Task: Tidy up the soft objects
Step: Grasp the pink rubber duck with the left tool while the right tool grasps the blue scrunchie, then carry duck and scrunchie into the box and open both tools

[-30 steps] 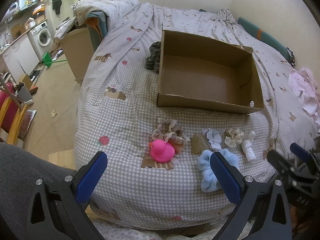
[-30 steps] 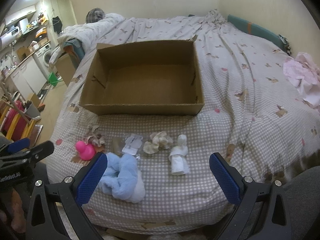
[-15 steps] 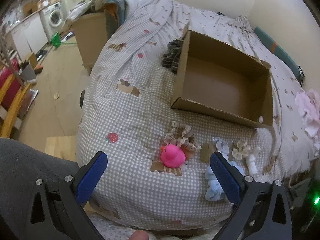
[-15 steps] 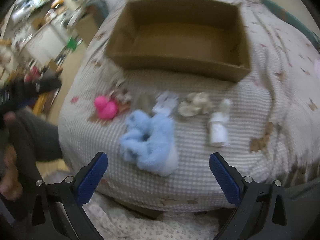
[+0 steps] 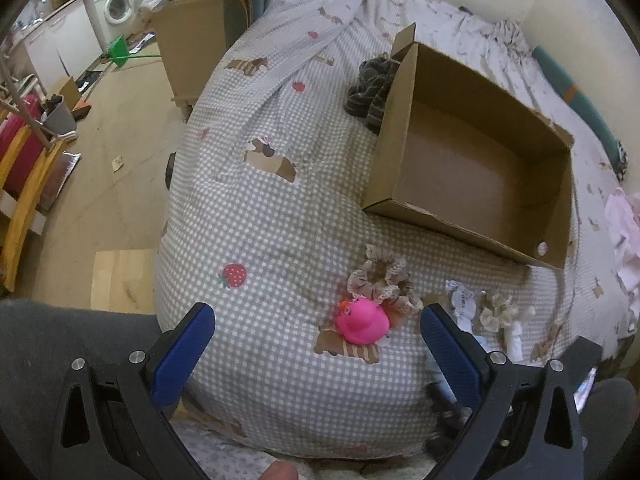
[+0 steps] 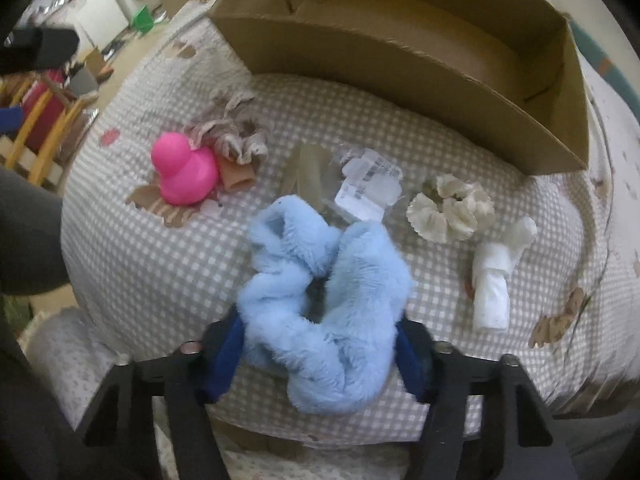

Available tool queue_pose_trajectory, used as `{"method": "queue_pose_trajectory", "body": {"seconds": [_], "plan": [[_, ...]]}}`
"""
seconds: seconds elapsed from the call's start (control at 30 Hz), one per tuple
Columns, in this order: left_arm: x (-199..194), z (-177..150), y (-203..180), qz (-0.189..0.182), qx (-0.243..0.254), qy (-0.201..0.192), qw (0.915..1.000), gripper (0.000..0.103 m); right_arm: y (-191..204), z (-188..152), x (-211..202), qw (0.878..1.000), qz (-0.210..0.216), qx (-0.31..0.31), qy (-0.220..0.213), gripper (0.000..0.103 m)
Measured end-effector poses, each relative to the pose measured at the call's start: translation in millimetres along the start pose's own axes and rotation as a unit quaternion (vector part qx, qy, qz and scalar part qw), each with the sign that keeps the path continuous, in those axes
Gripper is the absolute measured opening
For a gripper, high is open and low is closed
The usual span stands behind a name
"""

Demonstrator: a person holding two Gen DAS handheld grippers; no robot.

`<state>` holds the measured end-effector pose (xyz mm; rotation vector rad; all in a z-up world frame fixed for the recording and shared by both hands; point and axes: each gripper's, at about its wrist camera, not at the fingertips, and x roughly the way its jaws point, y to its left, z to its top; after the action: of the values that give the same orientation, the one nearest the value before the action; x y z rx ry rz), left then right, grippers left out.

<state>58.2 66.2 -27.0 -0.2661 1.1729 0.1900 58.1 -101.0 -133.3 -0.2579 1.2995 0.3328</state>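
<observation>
A fluffy light-blue scrunchie [image 6: 324,280] lies on the checked bedspread [image 6: 140,264], and my right gripper [image 6: 322,354] has closed in on both its sides. A pink rubber duck [image 6: 184,172] [image 5: 362,322] sits beside a beige lace scrunchie [image 6: 232,136] [image 5: 380,280]. A cream scrunchie [image 6: 450,208], a white rolled cloth [image 6: 494,280] and a tagged clear packet [image 6: 360,188] lie to the right. An open empty cardboard box [image 6: 400,68] [image 5: 472,160] stands behind them. My left gripper [image 5: 316,350] is open, hovering near the duck.
A dark striped cloth [image 5: 370,92] lies against the box's left side. Pink clothing [image 5: 624,232] lies at the bed's right. Left of the bed are bare floor, a brown cabinet [image 5: 188,48], a washing machine [image 5: 116,8] and a yellow-red frame [image 5: 20,172].
My right gripper dropped toward the blue scrunchie and narrowed around it. My left gripper swung left and nearer, the duck now between its fingers' line.
</observation>
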Motion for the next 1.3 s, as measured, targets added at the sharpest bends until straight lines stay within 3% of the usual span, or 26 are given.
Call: {"method": "queue_pose_trajectory", "body": {"seconds": [0.1, 0.3, 0.5, 0.6, 0.67, 0.77, 0.83, 1.0, 1.07, 1.3], "plan": [[7, 6, -2, 0.005, 0.003, 0.024, 0.9997, 0.102, -15, 0, -11, 0.999, 0.03, 0.024, -0.005, 0.041], [11, 15, -4, 0.007, 0.007, 0.035, 0.9993, 0.102, -46, -1, -47, 0.993, 0.09, 0.072, -0.025, 0.04], [38, 13, -8, 0.004, 0.008, 0.084, 0.9965, 0.102, -80, 1, -93, 0.984, 0.129, 0.096, -0.08, 0.04], [59, 10, -11, -0.013, -0.001, 0.121, 0.9926, 0.086, -93, 10, -98, 0.982, 0.127, 0.098, -0.097, 0.04], [73, 7, -12, -0.025, -0.012, 0.148, 0.9886, 0.067, -104, 13, -99, 0.983, 0.115, 0.1, -0.108, 0.04], [85, 6, -17, -0.021, -0.002, 0.163, 0.9864, 0.049, -117, 6, -90, 0.983, 0.087, 0.113, -0.118, 0.04], [90, 6, -23, -0.017, 0.016, 0.163, 0.9863, 0.049, -122, 4, -76, 0.985, 0.063, 0.125, -0.096, 0.04], [109, 8, -30, -0.016, 0.027, 0.177, 0.9836, 0.049, -125, 13, -71, 0.983, 0.074, 0.136, -0.098, 0.04], [115, 9, -30, -0.026, 0.023, 0.181, 0.9829, 0.029, -124, 14, -67, 0.983, 0.082, 0.138, -0.092, 0.04], [99, -2, -18, -0.034, 0.018, 0.175, 0.9837, 0.028, -124, 11, -66, 0.983, 0.086, 0.137, -0.092, 0.04]]}}
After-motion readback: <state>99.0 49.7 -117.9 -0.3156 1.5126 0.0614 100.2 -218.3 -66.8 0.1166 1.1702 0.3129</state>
